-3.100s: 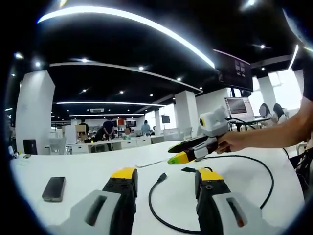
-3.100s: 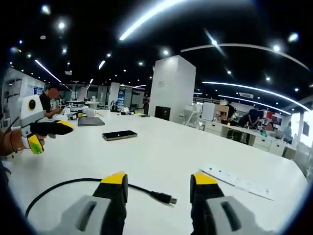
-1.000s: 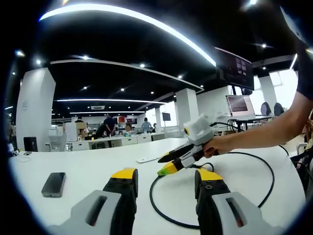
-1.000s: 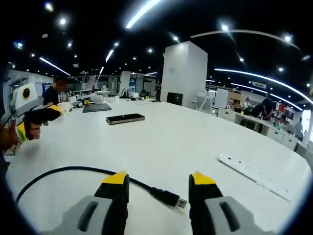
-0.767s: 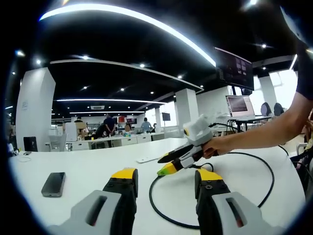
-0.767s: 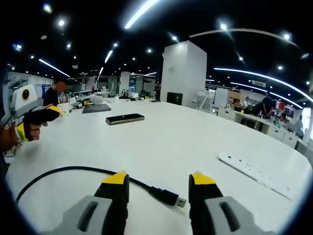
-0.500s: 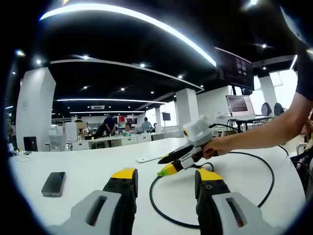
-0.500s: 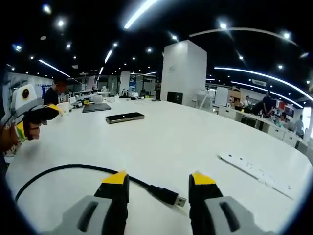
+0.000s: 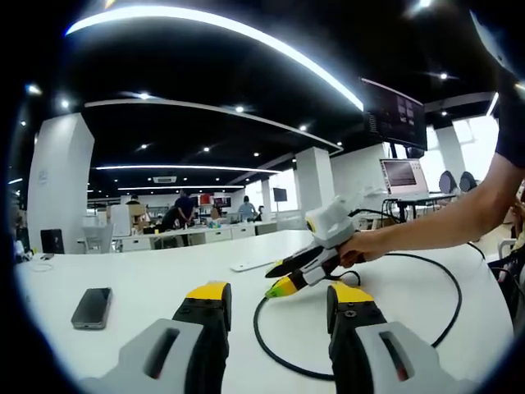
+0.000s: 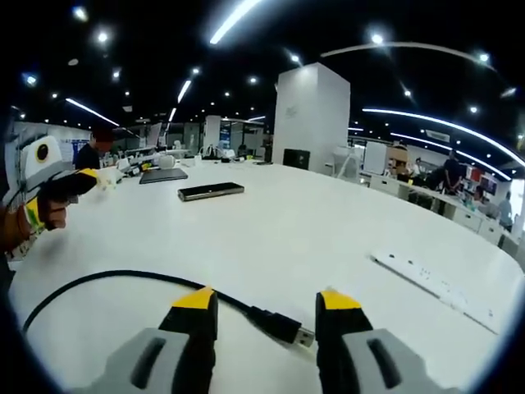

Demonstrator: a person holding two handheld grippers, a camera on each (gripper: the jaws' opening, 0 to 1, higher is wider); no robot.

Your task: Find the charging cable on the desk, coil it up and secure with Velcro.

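Between my right hand-held gripper point(image 10: 265, 305)'s spread, empty jaws lies the charging cable point(image 10: 277, 325) plug on the desk point(image 10: 312, 230); my left hand-held gripper point(image 9: 275, 297) also gapes empty.

Open-plan office: dark ceiling, strip lights point(image 9: 221, 33), white pillars point(image 10: 309, 119).

Black charging cable point(image 10: 123, 279) lies uncoiled on white desk point(image 10: 287, 230), in one wide loose loop. USB plug end point(image 10: 283, 327) rests flat on desk, near desk's front edge. No Velcro strap seen around it.
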